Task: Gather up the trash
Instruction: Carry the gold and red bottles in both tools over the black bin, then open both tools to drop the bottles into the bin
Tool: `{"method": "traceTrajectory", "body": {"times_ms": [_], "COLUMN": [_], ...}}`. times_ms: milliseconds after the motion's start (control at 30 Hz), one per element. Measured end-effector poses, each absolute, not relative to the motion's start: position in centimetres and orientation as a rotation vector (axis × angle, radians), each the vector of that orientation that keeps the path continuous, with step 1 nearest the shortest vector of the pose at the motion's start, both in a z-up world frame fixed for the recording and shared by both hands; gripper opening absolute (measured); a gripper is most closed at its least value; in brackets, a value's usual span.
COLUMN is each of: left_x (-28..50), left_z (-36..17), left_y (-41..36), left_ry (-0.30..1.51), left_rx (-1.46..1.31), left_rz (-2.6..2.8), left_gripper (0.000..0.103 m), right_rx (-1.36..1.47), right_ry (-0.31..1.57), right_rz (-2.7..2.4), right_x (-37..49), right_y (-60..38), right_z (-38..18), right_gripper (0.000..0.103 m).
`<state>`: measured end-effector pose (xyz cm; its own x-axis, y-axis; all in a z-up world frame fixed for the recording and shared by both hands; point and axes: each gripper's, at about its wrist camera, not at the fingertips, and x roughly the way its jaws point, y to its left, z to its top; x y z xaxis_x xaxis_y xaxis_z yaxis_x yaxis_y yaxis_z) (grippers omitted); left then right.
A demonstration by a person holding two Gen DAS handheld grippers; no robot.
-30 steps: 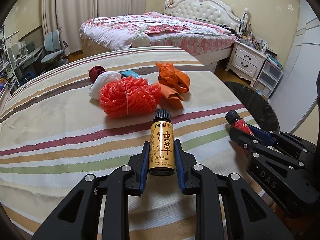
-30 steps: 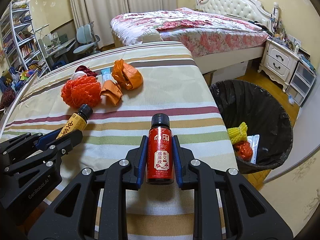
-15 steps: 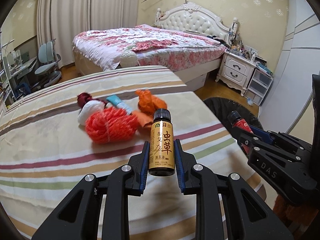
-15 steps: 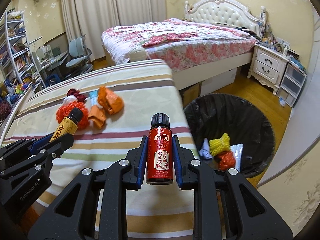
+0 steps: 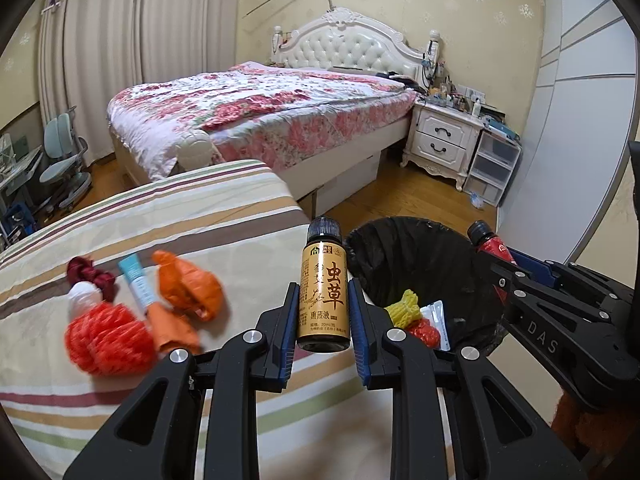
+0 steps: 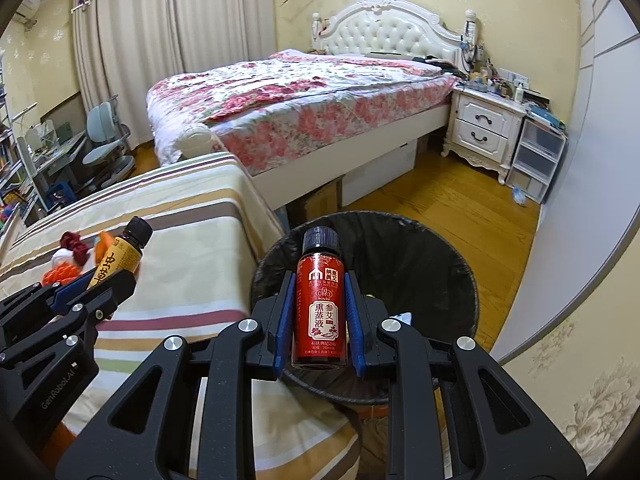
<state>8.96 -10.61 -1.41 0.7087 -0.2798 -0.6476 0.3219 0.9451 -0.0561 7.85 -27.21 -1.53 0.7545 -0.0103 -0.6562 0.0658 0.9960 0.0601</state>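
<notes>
My left gripper [image 5: 324, 312] is shut on a small gold-labelled bottle [image 5: 323, 292] with a black cap, held upright at the right edge of the striped table [image 5: 200, 216]. My right gripper [image 6: 318, 312] is shut on a red-labelled bottle [image 6: 319, 300], held upright over the black-lined trash bin [image 6: 424, 256]. In the left wrist view the bin [image 5: 416, 256] lies just right of the gold bottle and holds a yellow net [image 5: 406, 306], a red net and a white packet. Each gripper shows at the side of the other's view.
On the table lie an orange-red mesh net [image 5: 106, 338], orange wrappers [image 5: 188, 286], a blue tube [image 5: 136, 282], a white wad and a dark red scrap [image 5: 90, 274]. A floral bed [image 5: 256, 112], a white nightstand [image 5: 444, 140] and plastic drawers [image 5: 494, 168] stand beyond on the wood floor.
Both grippers have swung right with their bottles, from over the table toward the bin. The right bottle now hangs over the bin; the trash pile has slid to the left of view.
</notes>
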Motion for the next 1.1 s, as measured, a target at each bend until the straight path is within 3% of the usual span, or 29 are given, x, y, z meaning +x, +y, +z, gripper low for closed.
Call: {"method": "traceTrajectory", "body": {"times_ms": [967, 1100], "left_x": [14.2, 14.3], "left_z": [-5.5, -5.6], "left_y": [-17.5, -17.9], "left_ry": [0.806, 0.815], "left_rx": [0.191, 0.201], "left_rz": [-0.342, -0.339], "left_gripper": [0.025, 0.03], "right_rx": [0.152, 0.169], "right_ry": [0.799, 0.79], "right_rz": [-0.119, -0.132], "right_x": [12.2, 12.1], "right_y": [-32.9, -33.2], "right_z": [-5.5, -5.6], "right_gripper": [0.023, 0.029]}}
